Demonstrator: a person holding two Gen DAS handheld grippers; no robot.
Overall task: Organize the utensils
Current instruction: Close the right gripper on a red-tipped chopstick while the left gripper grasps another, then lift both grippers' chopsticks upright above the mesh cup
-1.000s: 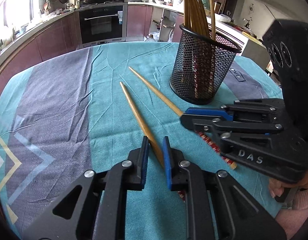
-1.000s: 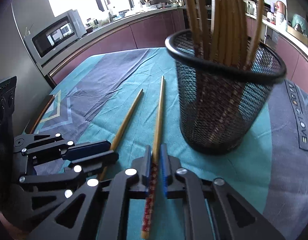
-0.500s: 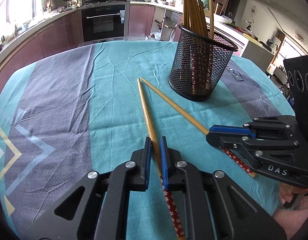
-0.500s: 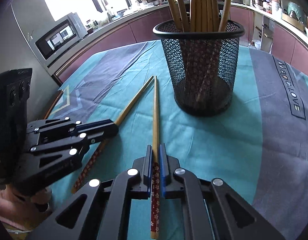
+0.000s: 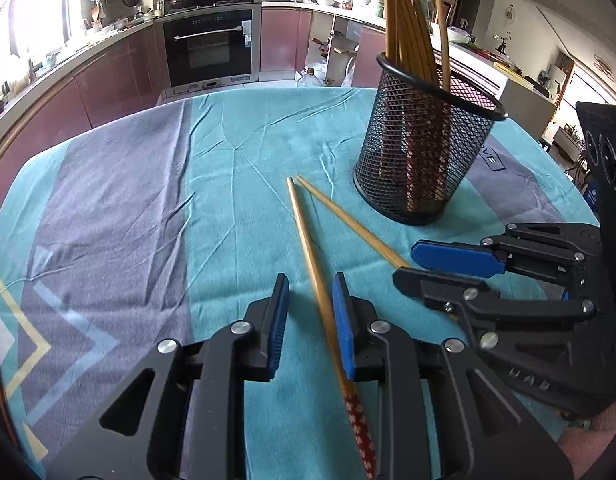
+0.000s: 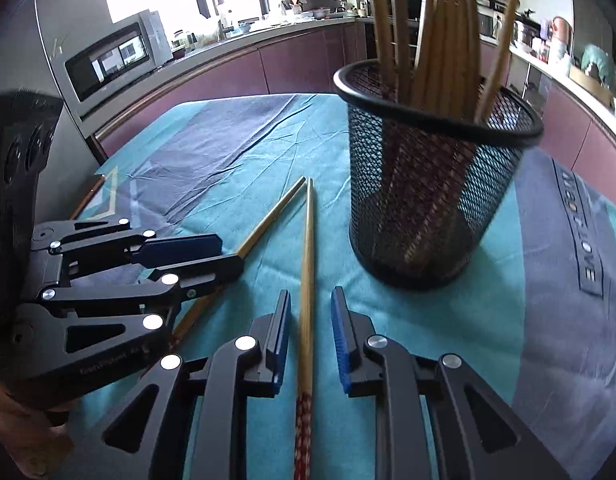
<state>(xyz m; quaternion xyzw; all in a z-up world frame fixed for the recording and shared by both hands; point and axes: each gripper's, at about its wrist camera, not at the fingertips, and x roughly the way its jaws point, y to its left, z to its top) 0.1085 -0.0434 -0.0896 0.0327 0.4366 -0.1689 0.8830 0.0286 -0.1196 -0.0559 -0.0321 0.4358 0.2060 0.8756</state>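
Two chopsticks: lying on the teal cloth [image 5: 235, 216], tips nearly meeting near the mesh cup [image 5: 424, 160], red-patterned ends toward the cameras.
Left chopstick [image 5: 314, 268]: running between the left gripper's [image 5: 310, 320] pads, leaning close to one blue pad; contact not clear.
Right chopstick [image 6: 306, 280]: lying between the right gripper's [image 6: 310, 340] pads, gaps showing on both sides.
Left jaws: opening, gripping nothing.
Right jaws: opening, gripping nothing.
Cup: standing upright on the cloth, holding many chopsticks [image 6: 440, 32] on end.
Grippers: sitting side by side, close together.
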